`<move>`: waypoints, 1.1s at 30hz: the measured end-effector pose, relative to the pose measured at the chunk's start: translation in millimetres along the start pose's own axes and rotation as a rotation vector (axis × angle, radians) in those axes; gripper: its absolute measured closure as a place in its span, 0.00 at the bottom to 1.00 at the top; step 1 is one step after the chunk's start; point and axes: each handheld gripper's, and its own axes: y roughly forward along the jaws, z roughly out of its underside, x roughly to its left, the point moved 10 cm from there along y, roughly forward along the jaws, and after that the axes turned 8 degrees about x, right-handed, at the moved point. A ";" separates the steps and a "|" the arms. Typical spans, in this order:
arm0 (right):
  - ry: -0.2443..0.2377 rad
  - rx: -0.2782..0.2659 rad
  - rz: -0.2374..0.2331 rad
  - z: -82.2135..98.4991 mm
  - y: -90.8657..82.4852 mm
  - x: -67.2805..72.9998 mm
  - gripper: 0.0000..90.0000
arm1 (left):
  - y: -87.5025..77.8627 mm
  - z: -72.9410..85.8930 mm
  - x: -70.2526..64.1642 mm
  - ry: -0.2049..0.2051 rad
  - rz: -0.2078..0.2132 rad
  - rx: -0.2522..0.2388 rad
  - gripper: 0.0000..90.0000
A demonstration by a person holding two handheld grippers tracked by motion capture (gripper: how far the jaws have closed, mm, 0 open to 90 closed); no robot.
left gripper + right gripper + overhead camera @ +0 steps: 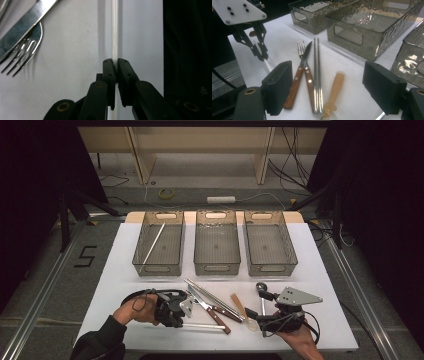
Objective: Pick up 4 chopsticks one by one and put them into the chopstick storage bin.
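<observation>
My left gripper (pixel 114 61) is shut on a thin white stick (pixel 114 30) that lies on the white table. In the high view that gripper (pixel 184 322) is at the front left, with the stick (pixel 207 326) running to its right. My right gripper (pixel 331 86) stands wide open at the front right (pixel 259 307), nothing pressed between its pads. An amber spoon (pixel 335 85) lies on the table between and beyond its jaws. Beside the spoon lie metal chopsticks (pixel 317 67), a wooden-handled knife (pixel 309 75) and a fork (pixel 300 48).
Three clear grey bins (pixel 216 268) stand in a row at the back of the table. The left bin (pixel 145 247) holds another white stick (pixel 154 242). A dark-headed spoon (pixel 261 286) lies by the right gripper. The table's front edge is close to both hands.
</observation>
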 end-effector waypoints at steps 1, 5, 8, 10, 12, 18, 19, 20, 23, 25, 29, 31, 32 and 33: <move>0.001 -0.002 -0.001 -0.1 0.0 -0.1 0.28 | -2.5 -0.5 1.0 -0.006 0.000 -0.010 0.94; 0.002 -0.002 0.000 -0.1 -0.2 -0.3 0.28 | -12.1 -4.1 7.3 -0.069 -0.016 -0.066 0.94; 0.004 -0.003 0.001 -0.1 -0.3 -0.6 0.28 | -19.4 -8.1 16.6 -0.152 -0.042 -0.126 0.94; 0.003 -0.002 0.001 -0.1 -0.2 -0.4 0.28 | -23.7 -9.0 23.7 -0.201 -0.066 -0.158 0.94; 0.001 -0.002 0.002 -0.1 -0.1 -0.4 0.28 | -26.7 -9.8 29.8 -0.259 -0.078 -0.198 0.94; 0.004 -0.001 0.001 0.1 -0.1 -0.6 0.28 | -36.7 -4.9 50.2 -0.396 -0.146 -0.265 0.94; 0.005 -0.001 0.001 0.2 0.0 -0.6 0.28 | -38.4 -3.5 53.2 -0.411 -0.155 -0.271 0.94; 0.004 0.000 0.002 0.2 0.0 -0.7 0.28 | -40.0 -2.5 56.0 -0.425 -0.168 -0.281 0.94; 0.005 -0.001 0.001 0.2 0.1 -0.6 0.28 | -45.1 -0.2 64.0 -0.475 -0.195 -0.319 0.94; 0.005 0.000 0.002 0.3 0.0 -0.8 0.28 | -48.3 1.5 68.9 -0.506 -0.215 -0.341 0.94; 0.006 0.001 0.003 0.4 -0.1 -1.0 0.28 | -55.4 6.2 77.5 -0.547 -0.247 -0.369 0.94; 0.007 0.000 0.004 0.4 -0.2 -1.1 0.28 | -58.9 7.7 80.8 -0.567 -0.254 -0.389 0.94; 0.007 0.000 0.003 0.4 -0.2 -1.1 0.28 | -60.7 8.7 82.5 -0.574 -0.256 -0.397 0.94; 0.007 0.001 0.003 0.5 -0.2 -1.1 0.28 | -62.5 9.9 84.9 -0.584 -0.265 -0.404 0.94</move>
